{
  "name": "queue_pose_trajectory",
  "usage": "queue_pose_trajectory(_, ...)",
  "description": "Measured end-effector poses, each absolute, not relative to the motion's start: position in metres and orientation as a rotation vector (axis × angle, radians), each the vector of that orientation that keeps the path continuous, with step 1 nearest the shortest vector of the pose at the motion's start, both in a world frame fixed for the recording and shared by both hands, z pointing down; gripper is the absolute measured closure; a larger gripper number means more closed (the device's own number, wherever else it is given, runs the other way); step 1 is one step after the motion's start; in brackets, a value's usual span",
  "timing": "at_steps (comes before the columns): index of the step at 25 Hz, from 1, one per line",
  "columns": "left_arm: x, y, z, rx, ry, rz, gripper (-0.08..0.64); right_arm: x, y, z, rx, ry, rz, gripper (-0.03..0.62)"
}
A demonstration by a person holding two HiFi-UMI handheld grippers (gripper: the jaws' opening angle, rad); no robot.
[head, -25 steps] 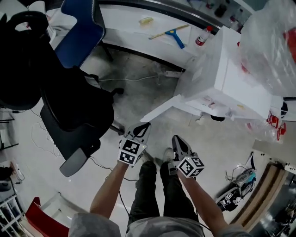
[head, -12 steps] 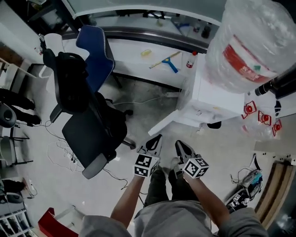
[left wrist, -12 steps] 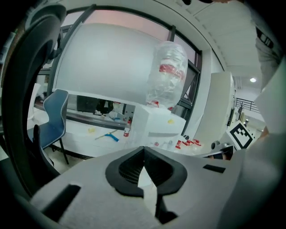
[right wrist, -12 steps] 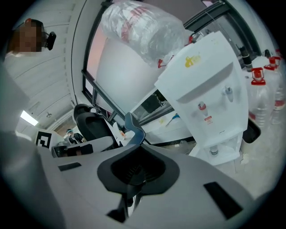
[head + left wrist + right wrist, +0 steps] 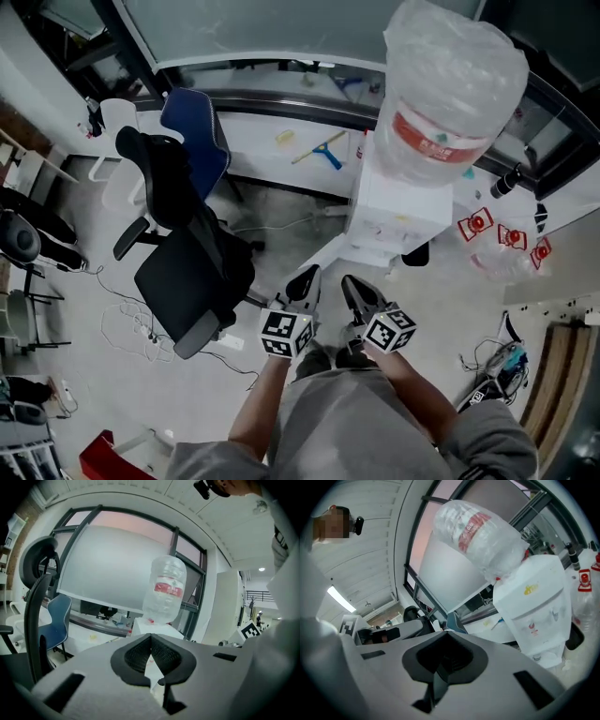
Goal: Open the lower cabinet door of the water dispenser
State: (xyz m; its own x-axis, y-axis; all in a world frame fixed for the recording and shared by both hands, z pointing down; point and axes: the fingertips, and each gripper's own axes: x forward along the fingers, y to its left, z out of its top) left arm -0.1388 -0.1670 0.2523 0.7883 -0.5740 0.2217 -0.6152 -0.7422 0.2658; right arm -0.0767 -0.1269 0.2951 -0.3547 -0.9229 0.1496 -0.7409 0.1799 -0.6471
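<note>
Lower cabinet door [image 5: 322, 253] of the water dispenser [image 5: 398, 216]: stands swung open, a white panel angled out to the lower left from the unit's base, near the centre of the head view. The cabinet interior is hidden from above, so its contents cannot be told. The dispenser is white and upright, against the counter. An inverted water bottle [image 5: 450, 89] sits on top, clear, wrapped in plastic film, with a red label band (fill level not readable). A row of small clear bottles with red labels [image 5: 506, 236] stands to the right of the dispenser. Left gripper [image 5: 306, 277] and right gripper [image 5: 352, 287] are side by side at lower centre, just under the door panel in the frame. Both jaw pairs are closed together with nothing between them, touching nothing. Black office chair [image 5: 187, 272] is left of the grippers.
</note>
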Motion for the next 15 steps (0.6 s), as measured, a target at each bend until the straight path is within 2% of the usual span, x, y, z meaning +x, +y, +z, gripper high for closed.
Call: queue_pose_trajectory(15, -0.149, -0.153, 0.188, 2.753, -0.943, 0.066, 0.552, -0.072, -0.13, 0.229, -1.596, 2.208, -0.706, 0.583)
